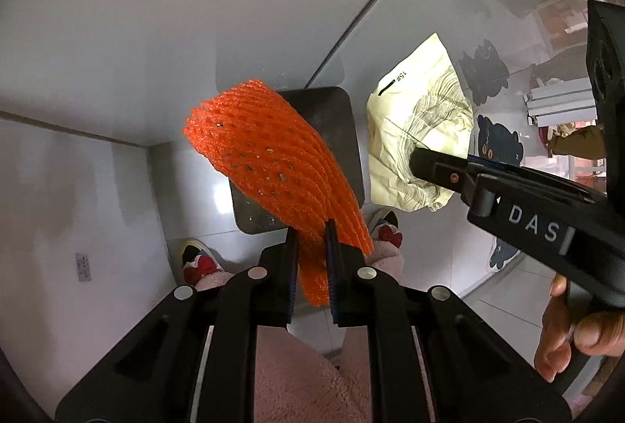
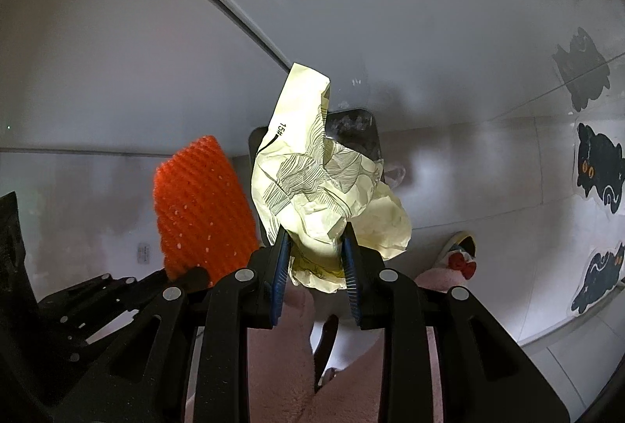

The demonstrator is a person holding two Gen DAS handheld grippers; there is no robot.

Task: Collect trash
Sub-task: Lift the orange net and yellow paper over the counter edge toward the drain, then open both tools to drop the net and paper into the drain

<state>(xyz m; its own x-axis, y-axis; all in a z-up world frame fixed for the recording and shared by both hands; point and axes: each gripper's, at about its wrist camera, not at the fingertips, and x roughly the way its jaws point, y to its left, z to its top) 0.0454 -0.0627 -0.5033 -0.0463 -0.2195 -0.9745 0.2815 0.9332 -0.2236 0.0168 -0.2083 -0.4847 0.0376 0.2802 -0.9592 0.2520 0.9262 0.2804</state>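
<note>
Left hand-held gripper (image 1: pixel 312 247) clamped on orange foam fruit net (image 1: pixel 269 165), pinched at its tail so soft ribbed mesh hangs over dark square bin (image 1: pixel 340 122) on floor below, likely ready to drop

Right hand-held gripper (image 2: pixel 316 247) squeezing crumpled pale-yellow paper wrapper (image 2: pixel 324 188), thin, creased, line-printed, held beside net above same bin (image 2: pixel 359 126)

Pink fuzzy slippers (image 1: pixel 386 239) near bin

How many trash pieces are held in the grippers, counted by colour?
Orange: 1, the foam net in the left gripper
Pale yellow: 1, the crumpled paper in the right gripper
Total: 2
</note>
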